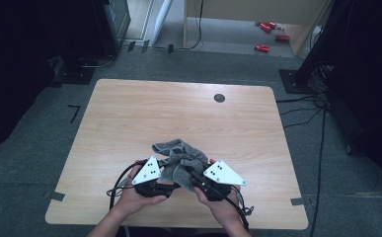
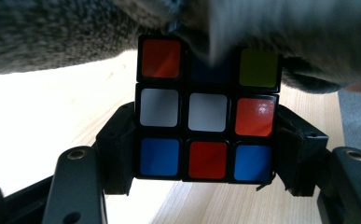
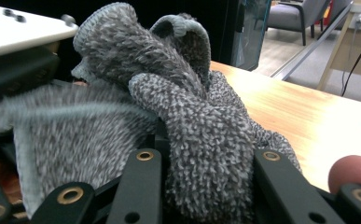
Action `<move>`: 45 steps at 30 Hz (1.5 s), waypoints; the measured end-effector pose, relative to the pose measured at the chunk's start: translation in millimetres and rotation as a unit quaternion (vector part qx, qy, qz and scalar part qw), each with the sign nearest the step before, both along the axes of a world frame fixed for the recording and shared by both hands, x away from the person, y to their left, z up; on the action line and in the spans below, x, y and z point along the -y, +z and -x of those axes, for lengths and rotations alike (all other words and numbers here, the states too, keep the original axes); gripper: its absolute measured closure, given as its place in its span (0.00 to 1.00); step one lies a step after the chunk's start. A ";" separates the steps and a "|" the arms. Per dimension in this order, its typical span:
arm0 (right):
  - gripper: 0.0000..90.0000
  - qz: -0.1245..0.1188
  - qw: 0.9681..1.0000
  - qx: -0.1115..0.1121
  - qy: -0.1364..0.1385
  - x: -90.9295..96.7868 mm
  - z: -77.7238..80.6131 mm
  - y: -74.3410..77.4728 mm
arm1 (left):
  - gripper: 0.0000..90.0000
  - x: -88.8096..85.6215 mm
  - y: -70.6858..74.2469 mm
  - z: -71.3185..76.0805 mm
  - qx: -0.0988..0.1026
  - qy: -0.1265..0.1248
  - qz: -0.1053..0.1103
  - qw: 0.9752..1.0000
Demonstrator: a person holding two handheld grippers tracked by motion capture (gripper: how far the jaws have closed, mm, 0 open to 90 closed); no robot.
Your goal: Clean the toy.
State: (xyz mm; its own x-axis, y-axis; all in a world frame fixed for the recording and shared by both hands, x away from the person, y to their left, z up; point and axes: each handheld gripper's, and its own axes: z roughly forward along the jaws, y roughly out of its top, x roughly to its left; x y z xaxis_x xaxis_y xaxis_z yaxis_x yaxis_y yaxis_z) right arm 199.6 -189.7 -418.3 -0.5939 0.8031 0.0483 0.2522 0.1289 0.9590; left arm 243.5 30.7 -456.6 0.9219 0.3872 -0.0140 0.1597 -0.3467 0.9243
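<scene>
Cube (image 2: 207, 120) clamped between the jaws of my left gripper (image 1: 155, 186), held low over the near edge of the desk (image 1: 129, 113); the left gripper view shows its front face of red, white, blue and yellow-green squares, with grey cloth (image 1: 177, 158) draped across its top row. My right gripper (image 1: 202, 183) has its jaws clenched on a bunched fold of that same cloth, seen close in the right gripper view as a thick grey roll (image 3: 206, 140) rising between the two black arms. Both grippers sit just beside each other, with the cloth heaped between and beyond them.

Risks, as I judge them:
- The cube is pinched only by its two side faces. A hard sideways rub from the cloth could twist a layer or lever the cube out of the jaws, dropping it on the desk.
- The cloth is gripped as a loose wad, so it may slide through the right jaws and leave them rubbing bare against the cube.
- Loose folds hide the cube's top from me, so I could misjudge contact.

Farther off, the rest of the desk lies bare apart from a dark round hole (image 1: 219, 98).
</scene>
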 end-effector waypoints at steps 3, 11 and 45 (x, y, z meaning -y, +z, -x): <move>0.81 0.003 1.000 -0.010 -0.012 6.1 -5.5 -6.1 | 0.38 -1.4 0.9 0.2 0.005 0.002 0.000 1.000; 0.81 0.007 0.998 -0.037 -0.042 17.4 -15.9 -14.2 | 0.38 -5.3 2.8 -1.6 0.003 -0.001 0.014 1.000; 0.81 0.016 1.000 -0.001 -0.016 2.4 -0.8 -0.1 | 0.38 2.0 1.7 2.7 0.002 -0.018 -0.006 1.000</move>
